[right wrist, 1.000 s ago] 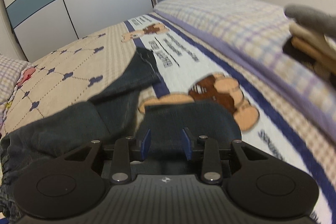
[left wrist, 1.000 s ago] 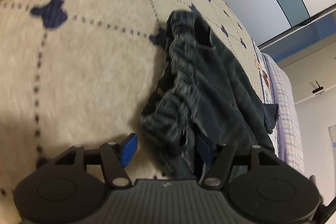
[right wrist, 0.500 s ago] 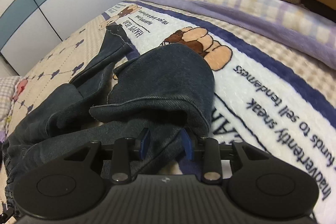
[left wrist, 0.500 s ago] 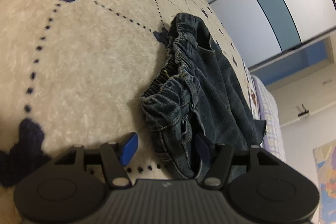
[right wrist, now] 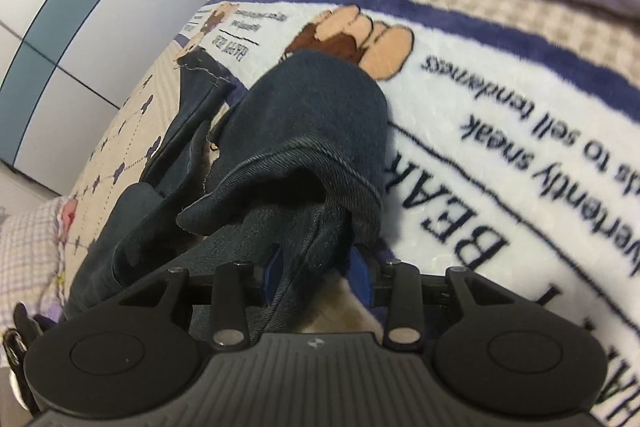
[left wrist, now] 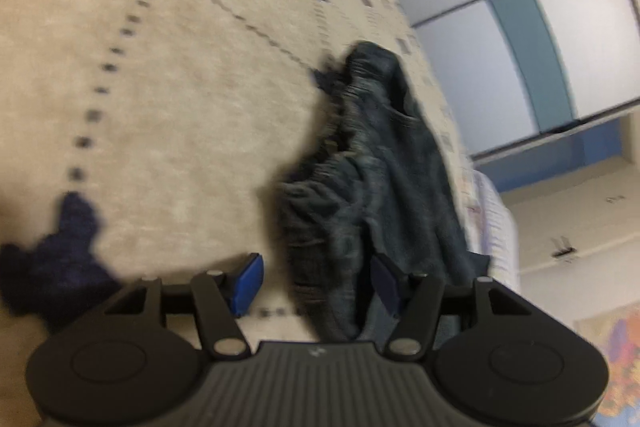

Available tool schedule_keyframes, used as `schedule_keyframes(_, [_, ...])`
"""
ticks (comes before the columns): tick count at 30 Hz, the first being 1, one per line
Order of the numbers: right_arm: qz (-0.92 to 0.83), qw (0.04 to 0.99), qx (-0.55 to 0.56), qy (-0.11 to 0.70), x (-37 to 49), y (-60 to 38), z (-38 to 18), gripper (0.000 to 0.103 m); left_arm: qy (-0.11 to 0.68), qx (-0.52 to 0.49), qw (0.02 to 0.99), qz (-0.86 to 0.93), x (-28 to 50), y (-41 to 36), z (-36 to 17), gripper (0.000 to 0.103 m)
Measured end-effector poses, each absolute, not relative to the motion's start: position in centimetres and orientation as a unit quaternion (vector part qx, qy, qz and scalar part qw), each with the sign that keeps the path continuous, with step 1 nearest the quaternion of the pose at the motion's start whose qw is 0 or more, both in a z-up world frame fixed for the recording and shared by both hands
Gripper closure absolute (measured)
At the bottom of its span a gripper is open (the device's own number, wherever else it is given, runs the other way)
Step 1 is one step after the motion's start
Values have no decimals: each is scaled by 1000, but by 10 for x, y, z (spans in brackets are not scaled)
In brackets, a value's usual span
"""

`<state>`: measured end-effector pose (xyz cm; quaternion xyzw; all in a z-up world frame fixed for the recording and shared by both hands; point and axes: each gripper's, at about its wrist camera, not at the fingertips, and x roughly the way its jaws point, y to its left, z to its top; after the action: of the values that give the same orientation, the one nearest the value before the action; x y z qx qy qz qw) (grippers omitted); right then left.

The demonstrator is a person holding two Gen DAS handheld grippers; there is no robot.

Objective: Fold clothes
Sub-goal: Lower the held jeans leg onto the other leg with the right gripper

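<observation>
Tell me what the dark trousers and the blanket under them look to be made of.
Trousers: dark blue denim by the look, matte, with a fine twill weave, a stitched hem and a gathered, apparently elastic waistband.
Blanket: soft fleece or plush, probably synthetic; the pile is short and fuzzy, and the printed bear and lettering have slightly furry edges. Its beige part looks equally napped.

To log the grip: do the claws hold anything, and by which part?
Nothing is gripped. The waistband of the jeans lies inside the open left claw, a leg fold inside the open right claw.
</observation>
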<state>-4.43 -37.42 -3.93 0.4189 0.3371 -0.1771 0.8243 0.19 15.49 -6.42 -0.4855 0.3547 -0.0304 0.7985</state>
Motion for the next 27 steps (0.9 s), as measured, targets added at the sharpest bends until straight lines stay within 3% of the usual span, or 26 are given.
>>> schedule_keyframes(4, [-178,827,414,336,-38,-372,-42,62,348,-481,804,-36,13,147,-68,45])
schedule_keyframes(6, [-179,827,413,336,-37,-372,-45,63,354,-475,805,-25,16,143,-72,61])
schedule_keyframes(8, [-180,829,406,339,-35,-372,-46,72,358,-450,818,-14,17,140,-70,76])
schedule_keyframes(9, [-180,832,400,339,-35,-372,-46,81,359,-440,823,-11,17,139,-69,82])
schedule_keyframes(11, [-175,838,391,337,-36,-372,-44,89,353,-433,830,-11,12,139,-65,87])
schedule_keyframes(13, [-165,842,392,333,-39,-373,-42,94,343,-427,837,-7,6,139,-59,89])
schedule_keyframes(27, [-90,860,378,331,-98,-330,-22,95,314,-389,865,39,-32,173,-23,92])
